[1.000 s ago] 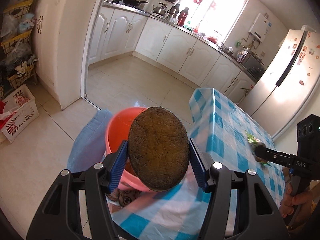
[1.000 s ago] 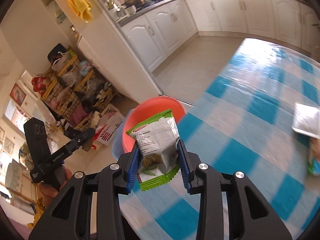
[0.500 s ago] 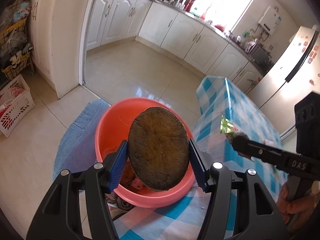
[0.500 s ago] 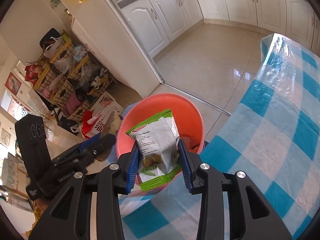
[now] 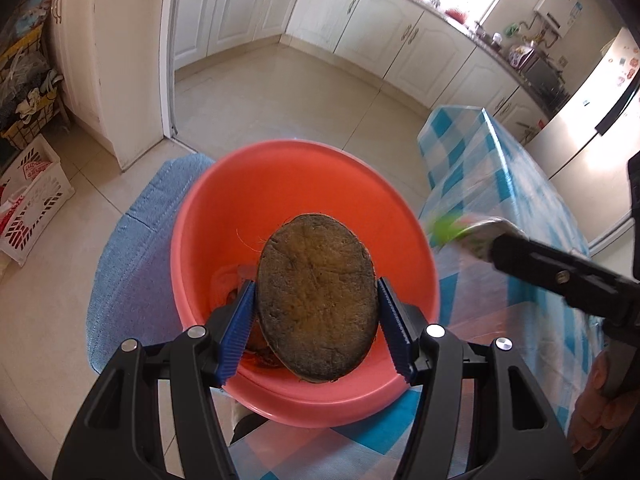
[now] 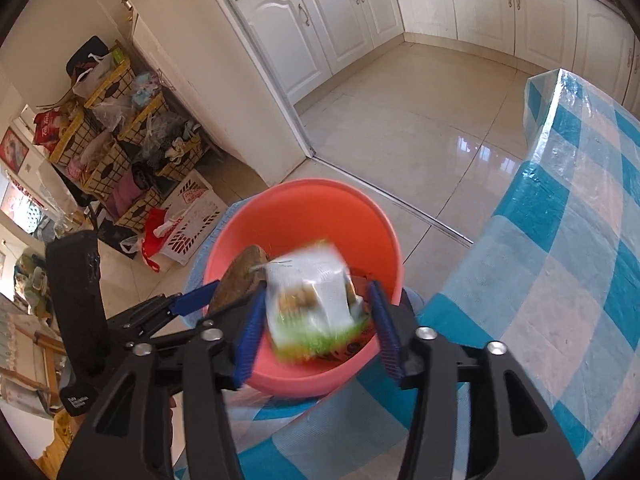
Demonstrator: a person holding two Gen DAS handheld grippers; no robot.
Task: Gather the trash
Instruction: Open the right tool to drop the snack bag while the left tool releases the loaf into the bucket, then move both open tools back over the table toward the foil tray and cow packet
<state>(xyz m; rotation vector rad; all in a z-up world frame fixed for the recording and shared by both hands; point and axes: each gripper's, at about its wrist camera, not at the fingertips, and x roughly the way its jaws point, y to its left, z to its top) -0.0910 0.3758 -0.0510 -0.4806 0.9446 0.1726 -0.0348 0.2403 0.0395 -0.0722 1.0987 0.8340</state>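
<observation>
A brown, rough oval husk piece (image 5: pixel 316 300) is clamped between the blue pads of my left gripper (image 5: pixel 314 282), which hangs over an orange-red plastic basin (image 5: pixel 304 148). In the right wrist view the husk piece (image 6: pixel 244 268) shows edge-on above the basin (image 6: pixel 312 184). My right gripper (image 6: pixel 317 286) is also over the basin and its jaws are opening. A green-and-white snack packet (image 6: pixel 312 300), blurred, sits loosely between them with a gap at the right pad. The left wrist view catches that packet (image 5: pixel 460 228) at the right gripper's tip (image 5: pixel 500 244).
The basin rests on a blue padded seat (image 5: pixel 132 248) beside a table with a blue chequered cloth (image 6: pixel 560 240). A white crate (image 6: pixel 192 216) and wire baskets of clutter (image 6: pixel 112 136) stand on the floor to the left. A hand (image 5: pixel 600 412) holds the right gripper's handle.
Both grippers have moved from the table edge to over the basin and sunk lower. The right jaws have spread, and the packet, gripped before, now looks loose and blurred.
</observation>
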